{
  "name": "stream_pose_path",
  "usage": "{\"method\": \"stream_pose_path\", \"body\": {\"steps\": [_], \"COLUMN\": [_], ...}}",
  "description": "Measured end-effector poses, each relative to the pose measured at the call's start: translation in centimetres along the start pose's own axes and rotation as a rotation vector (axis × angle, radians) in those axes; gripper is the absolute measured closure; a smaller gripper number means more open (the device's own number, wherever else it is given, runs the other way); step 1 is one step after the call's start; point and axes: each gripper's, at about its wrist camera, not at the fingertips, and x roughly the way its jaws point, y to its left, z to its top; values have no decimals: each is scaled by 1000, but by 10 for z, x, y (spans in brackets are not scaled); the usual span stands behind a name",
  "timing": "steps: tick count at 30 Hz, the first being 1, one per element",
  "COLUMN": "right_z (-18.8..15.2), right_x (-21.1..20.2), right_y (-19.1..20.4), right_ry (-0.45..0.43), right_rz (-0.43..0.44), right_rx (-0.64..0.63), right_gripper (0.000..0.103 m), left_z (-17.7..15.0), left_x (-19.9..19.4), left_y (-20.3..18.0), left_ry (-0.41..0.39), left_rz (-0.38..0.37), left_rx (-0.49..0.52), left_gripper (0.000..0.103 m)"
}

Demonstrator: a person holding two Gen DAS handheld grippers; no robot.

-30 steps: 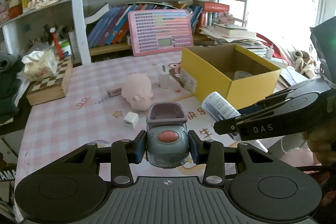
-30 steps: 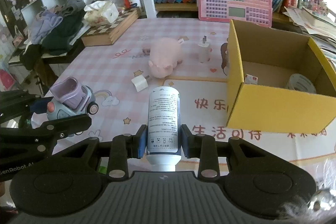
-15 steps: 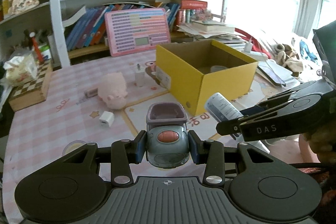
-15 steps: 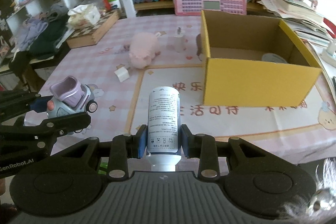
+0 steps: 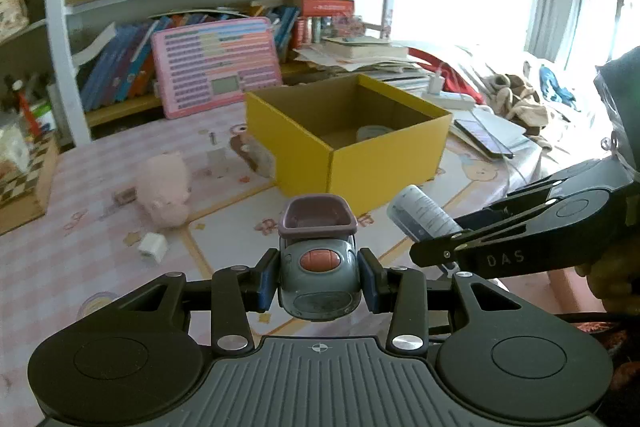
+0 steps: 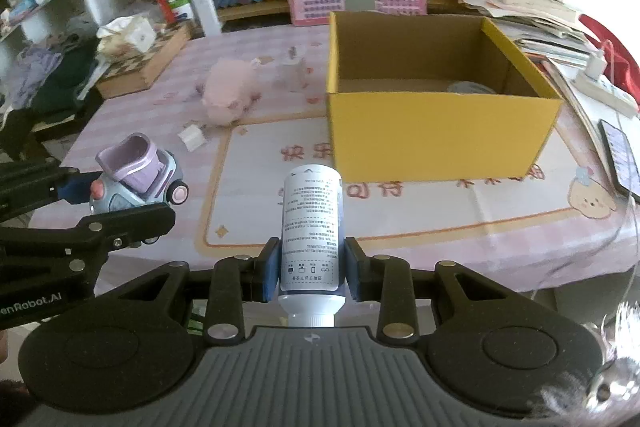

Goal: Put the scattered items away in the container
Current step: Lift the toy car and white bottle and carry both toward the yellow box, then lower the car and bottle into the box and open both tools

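Carrying: you hold both loads off the table, short of the yellow box [image 6: 440, 143] at centre frame.
Left gripper [image 5: 319, 279]: clamped across the toy car [image 5: 318, 267]; hard, rounded plastic, likely to twist.
Right gripper [image 6: 311, 269]: closed round the white bottle [image 6: 311, 227]; smooth, light, grip low near its cap.
Waiting: pink plush pig [image 6: 232, 91], mid-left.

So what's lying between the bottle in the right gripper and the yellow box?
Nothing solid: in the right wrist view only the printed table mat shows between the white bottle in the right gripper and the yellow box.
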Motion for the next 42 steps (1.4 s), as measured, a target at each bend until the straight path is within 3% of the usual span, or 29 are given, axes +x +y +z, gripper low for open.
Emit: {"method": "stream_pose_path", "body": {"steps": [23, 31, 36, 42], "right_z": [2, 23, 51, 91], "right_x": [-12, -11, -9, -1], "right_y": [-86, -116, -136, -154], "right_ry": [-10, -67, -121, -180], "right_rz": [-58, -23, 7, 48], "right_rx": [86, 90, 65, 3], "right_gripper": [72, 72, 72, 72], "left_z": [46, 70, 94, 124], "left_x": [53, 69, 85, 106], "left_y": [-60, -68, -69, -61], "left_ry": [10, -18, -57, -99], "left_rz": [-84, -47, -3, 67], "left_rx": [102, 118, 159, 130], "left_gripper": [63, 63, 63, 63]}}
